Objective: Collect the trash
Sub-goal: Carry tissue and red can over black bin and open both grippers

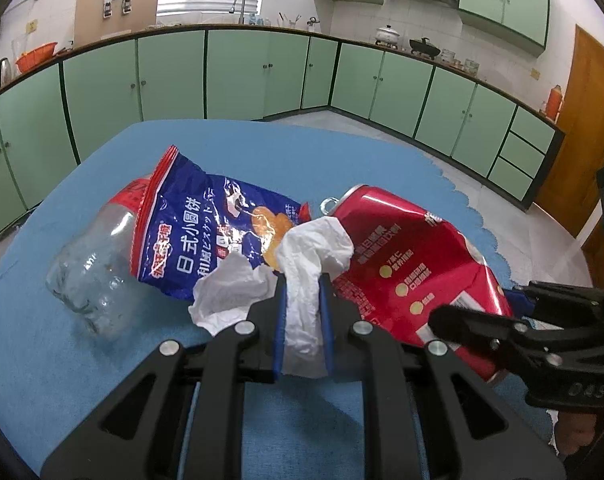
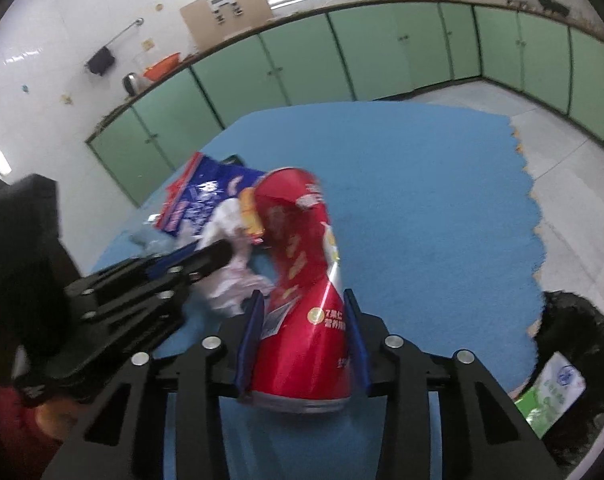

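The left gripper (image 1: 303, 280) fingers clamp the crumpled tissue (image 1: 313, 248) at desk (image 1: 341, 152) centre for removal; the right gripper (image 2: 303, 300) fingers bracket the dented red can (image 2: 302, 280); black bin (image 2: 573, 376) waits at 4 o'clock.

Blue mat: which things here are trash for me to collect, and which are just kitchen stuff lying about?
Trash to collect:
- white tissue, pinched in the left tool
- dented red can, between the right tool pads
- blue snack bag
- clear plastic bottle

Just lying about:
- kettle
- orange bowl
- pots on the counter
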{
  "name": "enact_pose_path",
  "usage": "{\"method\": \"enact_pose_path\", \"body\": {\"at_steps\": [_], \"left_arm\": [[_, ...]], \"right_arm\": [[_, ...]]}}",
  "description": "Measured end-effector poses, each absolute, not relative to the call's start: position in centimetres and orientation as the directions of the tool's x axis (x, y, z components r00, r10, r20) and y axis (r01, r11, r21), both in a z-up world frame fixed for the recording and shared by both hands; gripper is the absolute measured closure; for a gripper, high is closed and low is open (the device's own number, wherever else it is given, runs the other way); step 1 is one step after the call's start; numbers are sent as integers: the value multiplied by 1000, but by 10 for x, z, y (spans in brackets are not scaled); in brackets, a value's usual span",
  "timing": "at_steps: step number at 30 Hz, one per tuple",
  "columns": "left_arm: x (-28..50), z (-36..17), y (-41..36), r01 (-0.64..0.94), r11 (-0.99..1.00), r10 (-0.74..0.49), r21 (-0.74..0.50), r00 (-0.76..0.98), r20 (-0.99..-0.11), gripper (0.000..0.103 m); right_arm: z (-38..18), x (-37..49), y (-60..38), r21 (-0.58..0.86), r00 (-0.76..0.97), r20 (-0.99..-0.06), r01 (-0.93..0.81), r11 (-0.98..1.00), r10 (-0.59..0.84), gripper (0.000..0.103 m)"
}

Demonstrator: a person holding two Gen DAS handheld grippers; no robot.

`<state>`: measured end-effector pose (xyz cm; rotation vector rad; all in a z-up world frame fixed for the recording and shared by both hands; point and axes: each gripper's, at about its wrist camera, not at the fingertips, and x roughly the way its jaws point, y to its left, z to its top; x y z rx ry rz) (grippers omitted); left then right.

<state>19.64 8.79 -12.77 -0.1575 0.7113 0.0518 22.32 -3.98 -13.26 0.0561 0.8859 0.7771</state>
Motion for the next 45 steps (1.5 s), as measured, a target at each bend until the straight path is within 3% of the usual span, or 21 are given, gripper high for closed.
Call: {"method": "enact_pose_path", "body": {"at_steps": [7,15,22,23,24,26,33,45], "left_arm": [[196,-127,91,-98,987,-8,-125,754,-657,89],[194,-127,90,-87,988,-20,-129,754,-657,89],[194,-128,88,-77,989,-25,-126,753,-658,89],[194,-128,88,-78,989,-25,-127,752,-658,89],[194,-128,89,-79,989,-26,-128,751,-659,89],[194,-128,89,-78,989,-26,-128,751,-660,89],[192,-126,88,-67,989,-35,-130,753,-657,89],[178,-111,68,5,989,-96,-145,770,-631,89]], "right_arm": [[-139,238,-36,404,360,-679,-544,735,640,70],[-124,218,-44,366,369,-690,-565,740,623,75],[-123,222,-39,374,347,-709,-552,745,613,65],[-123,225,-39,385,342,-708,-546,744,618,66],[-124,228,-39,399,333,-708,-538,742,622,75],[-125,232,-37,408,323,-714,-529,744,621,84],[-117,227,-45,397,364,-702,-513,761,612,95],[-89,200,-73,330,463,-694,-476,815,551,99]]}}
